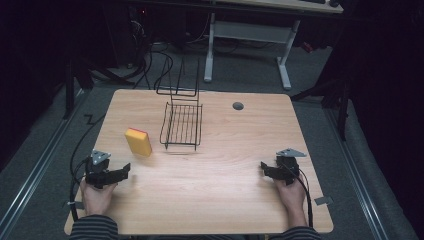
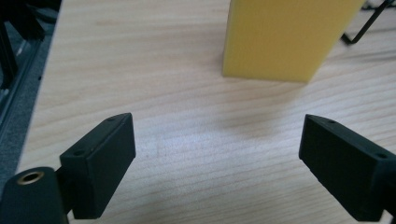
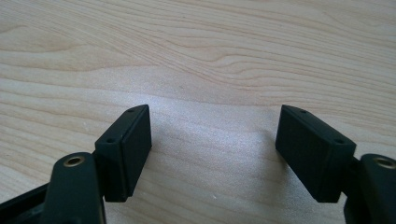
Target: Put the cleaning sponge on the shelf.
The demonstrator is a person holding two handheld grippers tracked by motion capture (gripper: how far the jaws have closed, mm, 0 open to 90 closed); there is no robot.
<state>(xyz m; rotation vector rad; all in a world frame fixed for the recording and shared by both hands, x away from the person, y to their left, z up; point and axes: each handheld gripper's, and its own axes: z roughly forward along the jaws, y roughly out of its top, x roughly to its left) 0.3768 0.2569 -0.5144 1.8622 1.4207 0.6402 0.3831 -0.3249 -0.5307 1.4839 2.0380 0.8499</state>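
**Visitor:** On the table, what's laid out, and where?

**Onlooker:** Toward the far left of the wooden table (image 1: 210,185) a yellow sponge (image 1: 138,141) stands on its edge. Just to its right, apart from it, sits a black wire rack (image 1: 182,124) with a tall wire back. A person's hands come in from the near edge, one at each side, both resting low on the wood.

**Visitor:** Which hand is closer to the sponge?

**Onlooker:** The left gripper (image 1: 120,172). It sits near the sponge, angled toward it but not touching. Its jaws stand apart with bare wood between them, and the sponge rises just beyond them, a little off to one side. My guess is they're spread to take it across its width.

**Visitor:** And the other one?

**Onlooker:** The right gripper (image 1: 266,167) lies well away on the opposite side, its jaws also parted and holding nothing. It looks parked, leaving the left free to work.

**Visitor:** Why is the sponge upright?

**Onlooker:** Probably so it offers flat sides to pinch, and could slot into the rack.
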